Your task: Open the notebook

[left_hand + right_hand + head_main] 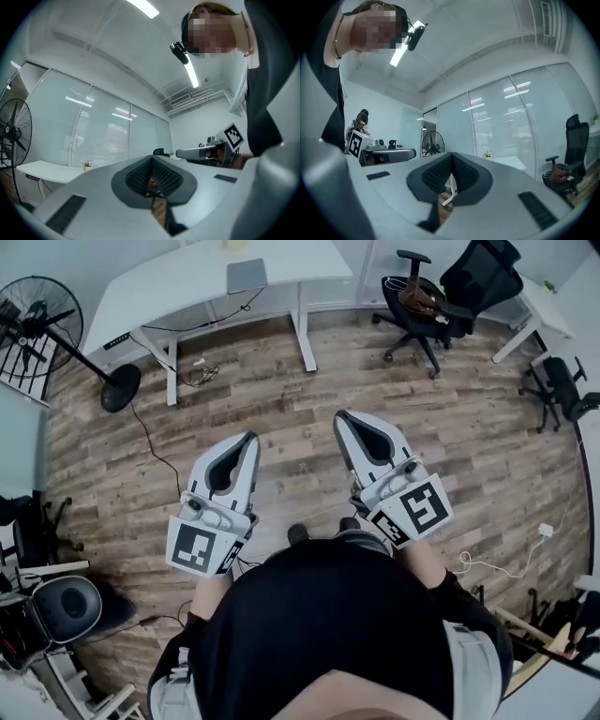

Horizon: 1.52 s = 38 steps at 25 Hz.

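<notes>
A grey notebook [247, 276] lies shut on the white desk [169, 287] at the far side of the room, well beyond both grippers. In the head view my left gripper [250, 438] and my right gripper [341, 416] are held side by side over the wooden floor, in front of the person's body. Both point towards the desk. The left gripper view has its jaws meeting at the tip [152, 158] with nothing between them. My right gripper [451, 156] looks the same, jaws together and empty. Each gripper view catches the other gripper off to one side.
A standing fan [37, 320] is at the far left, with its cable trailing over the floor. A black office chair [441, 292] stands at the far right beside a second white desk [546, 307]. Another chair [561, 388] is at the right edge, and a grey seat [66, 606] near left.
</notes>
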Motion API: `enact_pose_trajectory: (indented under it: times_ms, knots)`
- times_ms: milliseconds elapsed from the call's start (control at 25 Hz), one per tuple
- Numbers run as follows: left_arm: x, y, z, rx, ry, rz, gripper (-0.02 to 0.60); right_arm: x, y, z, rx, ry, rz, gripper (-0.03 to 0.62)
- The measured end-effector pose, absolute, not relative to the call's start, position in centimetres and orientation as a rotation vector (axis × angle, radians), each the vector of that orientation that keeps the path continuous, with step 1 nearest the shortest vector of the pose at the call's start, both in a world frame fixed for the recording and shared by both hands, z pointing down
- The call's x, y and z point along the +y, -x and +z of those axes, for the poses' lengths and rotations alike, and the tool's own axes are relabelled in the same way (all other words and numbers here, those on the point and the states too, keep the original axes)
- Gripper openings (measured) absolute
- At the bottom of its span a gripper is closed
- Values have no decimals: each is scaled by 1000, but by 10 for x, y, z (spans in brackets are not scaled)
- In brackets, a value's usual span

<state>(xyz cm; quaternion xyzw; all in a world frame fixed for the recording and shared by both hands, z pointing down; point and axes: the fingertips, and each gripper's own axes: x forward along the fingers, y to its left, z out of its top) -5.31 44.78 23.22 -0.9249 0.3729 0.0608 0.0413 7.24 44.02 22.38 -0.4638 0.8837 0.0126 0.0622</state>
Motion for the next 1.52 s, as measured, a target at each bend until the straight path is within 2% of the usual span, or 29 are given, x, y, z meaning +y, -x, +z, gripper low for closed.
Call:
enact_pose_trajectory:
  times_ms: [640,1520]
  knots:
    - [425,34,235,1051,2854,151,9,432,-92,228,2635,1528,55,5]
    - [235,1,210,1258,2722,230,10,223,-125,213,2694,1309,58,5]
